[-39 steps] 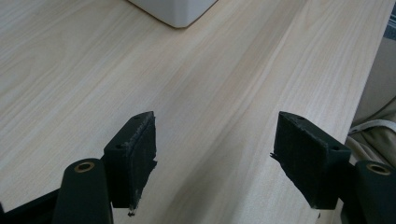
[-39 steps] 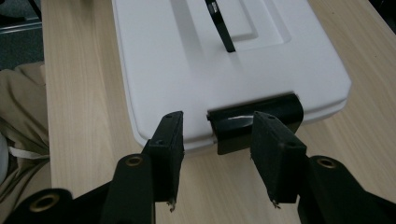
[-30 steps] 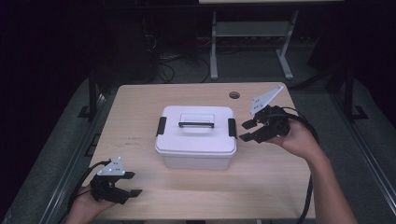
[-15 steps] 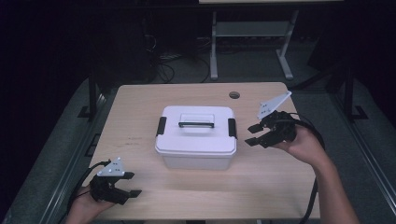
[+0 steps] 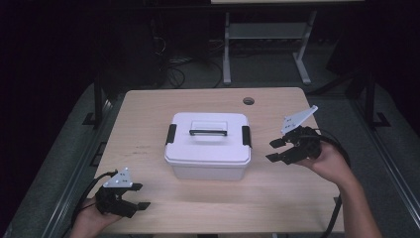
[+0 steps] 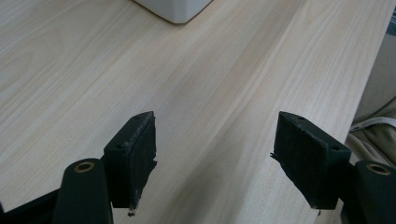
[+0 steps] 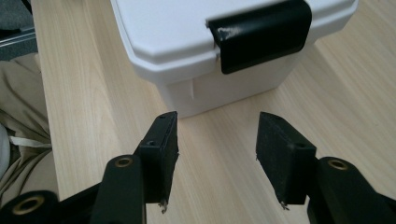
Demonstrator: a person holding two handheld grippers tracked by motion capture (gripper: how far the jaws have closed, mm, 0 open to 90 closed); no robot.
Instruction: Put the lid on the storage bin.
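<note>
Just beside white box, right hand-held gripper gapes

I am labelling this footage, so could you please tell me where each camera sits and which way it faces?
High view: above the person's side, looking forward and down on the table; both forearms and each hand-held gripper, left and right, show.
Left gripper view: rides the left hand-held gripper, facing bare tabletop; its open jaws show.
Right gripper view: rides the right hand-held gripper, facing the box's black latch; open jaws show.
Shared: the white box appears in all three.
</note>
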